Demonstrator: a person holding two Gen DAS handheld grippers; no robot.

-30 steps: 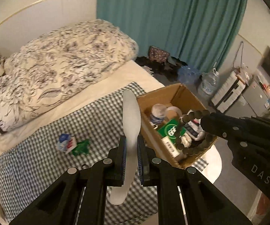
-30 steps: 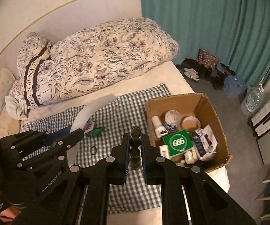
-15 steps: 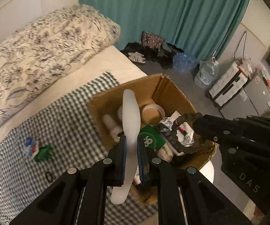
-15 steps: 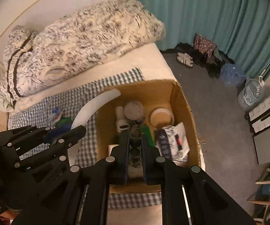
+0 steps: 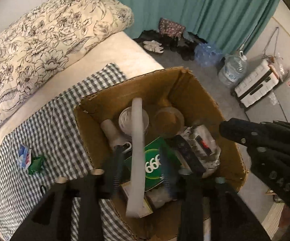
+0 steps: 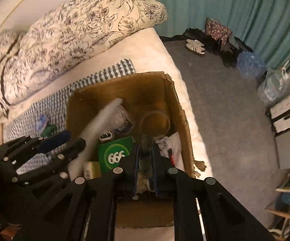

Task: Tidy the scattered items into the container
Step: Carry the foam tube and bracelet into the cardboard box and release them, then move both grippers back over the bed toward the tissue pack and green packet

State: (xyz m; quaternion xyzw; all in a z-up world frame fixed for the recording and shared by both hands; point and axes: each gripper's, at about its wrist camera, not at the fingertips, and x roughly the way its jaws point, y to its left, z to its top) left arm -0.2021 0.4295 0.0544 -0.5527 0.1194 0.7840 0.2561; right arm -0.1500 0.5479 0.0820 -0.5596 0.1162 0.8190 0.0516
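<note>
While my two grippers hang over the cardboard box (image 5: 187,92), the loose things left on the bed sit at the far left: a small blue-and-white packet (image 5: 24,157) and a crumpled green wrapper (image 5: 36,163) touching it, both on the checked cloth (image 5: 50,120), with a small dark ring (image 5: 42,189) nearer me on the same cloth. These three have yet to be tidied, I judge.

Moving right, my left gripper (image 5: 141,172) has its jaws opening, and the long white shoehorn (image 5: 137,152) stands between them, no longer pinched, its far end over the box and its near end down among the contents. I reckon it is dropping in.

Inside the box already lie a green carton marked 666 (image 6: 114,153), a white tub (image 5: 124,118), a roll of tape (image 5: 168,118) and a crinkled bag (image 5: 203,140).

Furthest right, my right gripper (image 6: 146,160) has jaws just beginning to part, with something dark and blurred between them above the box; I cannot tell whether the pads grip it.
</note>
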